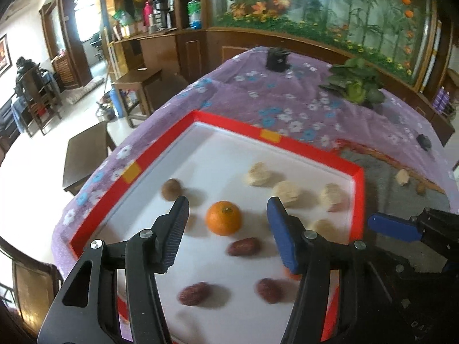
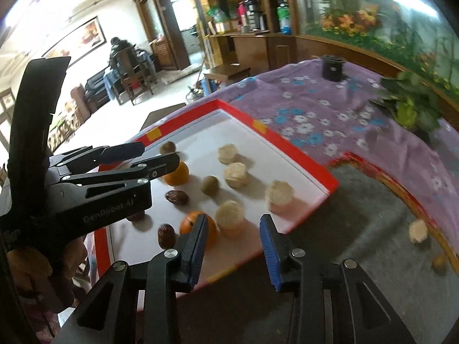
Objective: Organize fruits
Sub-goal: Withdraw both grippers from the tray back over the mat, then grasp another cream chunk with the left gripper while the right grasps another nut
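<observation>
- "GenRobot AI", raised lettering, last characters uncertain: on the black side plate of the left gripper [image 2: 160,157], lower left of the right wrist view.
- Faint embossed characters on the black body at the lower right edge of the left wrist view: too blurred to read.
- Labels on the bottles on the wooden shelf [image 2: 243,33], upper centre: not legible.

Oranges [image 1: 223,221], dark dates [image 1: 243,247], pale lumps [image 1: 287,192] scattered on red-rimmed tray [image 1: 235,124]
</observation>
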{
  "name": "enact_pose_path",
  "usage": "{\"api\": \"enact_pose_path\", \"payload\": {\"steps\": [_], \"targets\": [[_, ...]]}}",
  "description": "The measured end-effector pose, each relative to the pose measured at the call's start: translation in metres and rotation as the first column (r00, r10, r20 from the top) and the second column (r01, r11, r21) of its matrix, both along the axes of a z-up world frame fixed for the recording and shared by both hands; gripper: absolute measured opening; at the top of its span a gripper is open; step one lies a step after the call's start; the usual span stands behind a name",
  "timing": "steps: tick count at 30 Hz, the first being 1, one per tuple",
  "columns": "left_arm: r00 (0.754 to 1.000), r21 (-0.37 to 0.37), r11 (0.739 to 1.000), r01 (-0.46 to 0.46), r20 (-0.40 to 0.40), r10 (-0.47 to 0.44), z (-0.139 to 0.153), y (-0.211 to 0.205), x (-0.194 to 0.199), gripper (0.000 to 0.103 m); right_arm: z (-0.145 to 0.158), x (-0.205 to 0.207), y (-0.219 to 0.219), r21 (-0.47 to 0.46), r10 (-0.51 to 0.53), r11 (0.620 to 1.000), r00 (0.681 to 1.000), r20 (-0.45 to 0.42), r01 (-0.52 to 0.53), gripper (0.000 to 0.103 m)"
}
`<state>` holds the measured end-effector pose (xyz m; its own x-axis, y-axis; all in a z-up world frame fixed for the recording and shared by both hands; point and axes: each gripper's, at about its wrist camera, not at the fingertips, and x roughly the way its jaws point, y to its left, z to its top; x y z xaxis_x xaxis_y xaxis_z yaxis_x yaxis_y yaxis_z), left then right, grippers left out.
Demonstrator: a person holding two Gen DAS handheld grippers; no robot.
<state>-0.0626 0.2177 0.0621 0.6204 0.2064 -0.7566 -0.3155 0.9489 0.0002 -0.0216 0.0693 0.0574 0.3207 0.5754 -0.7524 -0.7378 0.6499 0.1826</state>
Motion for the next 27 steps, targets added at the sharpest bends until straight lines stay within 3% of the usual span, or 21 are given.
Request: {"api": "enact_pose_path", "payload": {"steps": [2,10,19,27], "targets": [[1.000,-0.004,1.000,0.029,0.011,-0.029,0.004,-0.014,0.004,0.057,-0.001,0.000,-0.016,-0.013,-0.032,0.999,0.999,0.005,0.032,0.042],[0.989,-0.029,0.988,0.149,0.016,-0.149,0.009,-0.079,0.025,0.057,-0.005,0.002,-0.090,-0.025,-0.153,0.988,0.988,-0.001,0.153,0.043],[0.952,-0.064,0.951,0.303,-0.029,-0.305,0.000,-0.161,0.060,0.057,-0.015,0.016,-0.185,-0.026,-0.340,0.940,0.940,-0.015,0.340,0.045],[0.926,-0.121,0.925,0.361,-0.073,-0.371,-0.020,-0.201,0.100,0.057,-0.021,0.029,-0.215,-0.031,-0.381,0.924,0.924,-0.009,0.381,0.046]]}}
